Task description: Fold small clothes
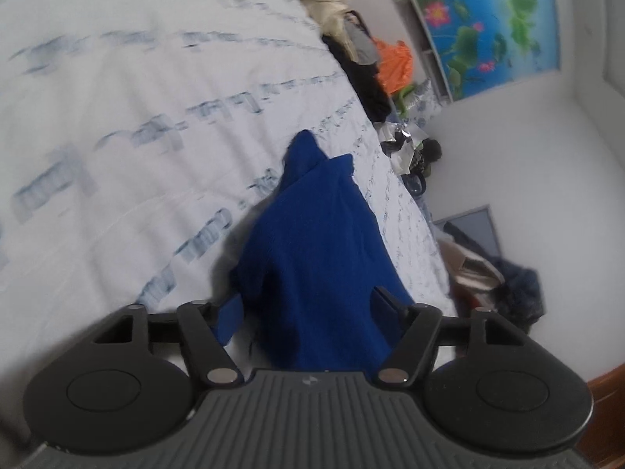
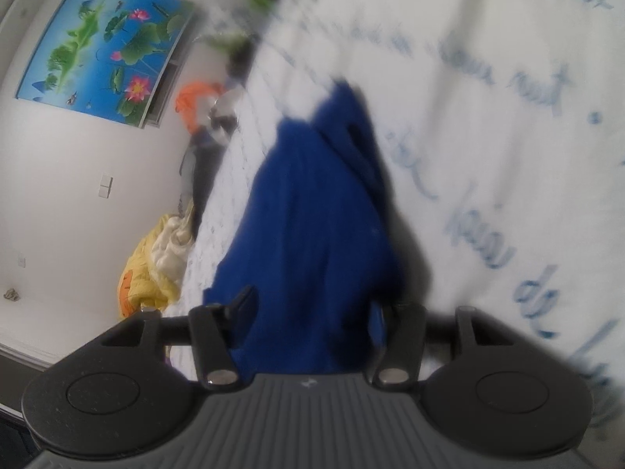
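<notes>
Bedroom, mid-fold: a small blue garment [image 1: 312,242] sits on a bed whose white bedspread [image 1: 117,117] is printed with pale blue lettering — the cloth bunched and draped, not flat.

In the left wrist view the garment fills the lower centre of the frame, rising from between the fingers of the left claw [image 1: 308,312] to a peak near mid-frame. The jaws stand part-way apart with blue cloth between them; whether the pads press on it cannot be told, since the fabric hides their inner faces. At upper right of that frame hangs a lotus picture [image 1: 488,27], with an orange bag [image 1: 394,62] and dark clutter along the bed's far edge.

In the right wrist view, which is blurred, the same garment [image 2: 312,226] runs from lower centre up to a fold near the top middle. The right claw [image 2: 312,312] likewise stands part-way apart around the cloth — grip or no grip, the frame does not show. A yellow bundle [image 2: 156,265] lies at lower left.

Judged from this, folding is under way but far from done: no neat fold shows, and the garment has yet to be laid flat and folded over.
</notes>
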A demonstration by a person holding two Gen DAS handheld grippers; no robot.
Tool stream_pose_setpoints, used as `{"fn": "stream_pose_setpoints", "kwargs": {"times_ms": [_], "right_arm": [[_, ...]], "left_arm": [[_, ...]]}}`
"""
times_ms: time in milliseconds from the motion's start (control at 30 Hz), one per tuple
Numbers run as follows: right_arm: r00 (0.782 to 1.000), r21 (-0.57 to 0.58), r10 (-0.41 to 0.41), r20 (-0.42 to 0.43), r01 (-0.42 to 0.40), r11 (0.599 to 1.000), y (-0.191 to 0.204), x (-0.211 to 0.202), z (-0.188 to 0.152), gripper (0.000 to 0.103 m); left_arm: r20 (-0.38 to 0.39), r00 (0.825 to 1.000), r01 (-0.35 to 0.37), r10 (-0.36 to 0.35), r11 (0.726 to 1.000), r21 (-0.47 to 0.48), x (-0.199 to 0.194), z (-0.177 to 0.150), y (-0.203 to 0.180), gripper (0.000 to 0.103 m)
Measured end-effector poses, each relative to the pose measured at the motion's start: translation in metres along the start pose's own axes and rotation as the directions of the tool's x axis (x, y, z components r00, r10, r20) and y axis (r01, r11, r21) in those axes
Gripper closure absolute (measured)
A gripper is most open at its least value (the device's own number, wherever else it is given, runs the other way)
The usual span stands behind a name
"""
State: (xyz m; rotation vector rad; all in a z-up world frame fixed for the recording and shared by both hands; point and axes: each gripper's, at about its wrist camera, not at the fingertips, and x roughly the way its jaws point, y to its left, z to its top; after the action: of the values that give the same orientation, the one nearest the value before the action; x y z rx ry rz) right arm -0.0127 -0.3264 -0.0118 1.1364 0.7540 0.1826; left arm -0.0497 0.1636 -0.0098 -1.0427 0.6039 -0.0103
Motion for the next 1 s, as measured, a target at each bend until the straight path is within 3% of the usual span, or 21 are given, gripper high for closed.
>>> {"fn": "stream_pose_setpoints", "kwargs": {"times_ms": [133, 267, 367, 500, 567, 600, 633, 667, 733, 900, 1000], "right_arm": [[1.0, -0.015, -0.01, 0.019, 0.01, 1.0, 0.007, 0.012, 0.001, 0.048], [1.0, 0.005, -0.006, -0.001, 0.006, 1.0, 0.005, 0.011, 0.003, 0.048], [1.0, 0.038, 0.026, -0.002, -0.026, 0.999, -0.001, 0.008, 0.005, 0.048], [1.0, 0.04, 0.016, 0.006, -0.016, 0.999, 0.0, 0.011, 0.005, 0.048], [1.0, 0.025, -0.003, 0.011, 0.003, 1.0, 0.003, 0.012, 0.004, 0.049], [1.0, 0.015, -0.01, 0.014, 0.009, 1.0, 0.003, 0.013, 0.003, 0.066], [1.0, 0.008, -0.021, 0.012, 0.021, 1.0, 0.002, 0.015, 0.003, 0.085], [1.0, -0.005, -0.025, -0.005, 0.025, 1.0, 0.0, 0.018, 0.004, 0.096], [0.999, -0.028, -0.032, -0.018, 0.032, 0.999, -0.002, 0.02, 0.009, 0.096], [0.997, -0.204, -0.008, -0.079, -0.009, 0.979, 0.033, -0.013, 0.018, 0.096], [0.989, -0.234, -0.022, -0.149, -0.013, 0.972, 0.025, -0.032, 0.006, 0.096]], "left_arm": [[0.0, 1.0, -0.009, 0.009, 1.0, 0.002, 0.009, 0.005, 0.0, 0.043], [-0.026, 1.0, 0.005, -0.007, 0.996, -0.089, 0.0, 0.004, 0.011, 0.045], [0.004, 1.0, 0.019, -0.018, 0.993, -0.12, -0.006, -0.001, 0.016, 0.045], [0.033, 0.999, -0.01, 0.013, 0.997, -0.077, 0.005, 0.004, 0.005, 0.046], [0.034, 0.999, -0.037, 0.038, 0.999, -0.037, 0.011, 0.005, 0.001, 0.054], [0.031, 0.997, -0.063, 0.064, 0.998, -0.017, 0.014, 0.005, 0.002, 0.077], [0.028, 0.995, -0.092, 0.092, 0.996, 0.005, 0.017, 0.006, 0.003, 0.086], [0.034, 0.995, -0.092, 0.091, 0.996, 0.017, 0.016, 0.007, 0.005, 0.087], [0.054, 0.994, -0.102, 0.1, 0.994, 0.047, 0.006, 0.009, 0.001, 0.09], [0.083, 0.996, -0.006, -0.008, 0.986, 0.164, -0.057, 0.005, -0.017, 0.091], [0.083, 0.996, -0.059, 0.042, 0.975, 0.212, -0.083, -0.009, 0.0, 0.09]]}}
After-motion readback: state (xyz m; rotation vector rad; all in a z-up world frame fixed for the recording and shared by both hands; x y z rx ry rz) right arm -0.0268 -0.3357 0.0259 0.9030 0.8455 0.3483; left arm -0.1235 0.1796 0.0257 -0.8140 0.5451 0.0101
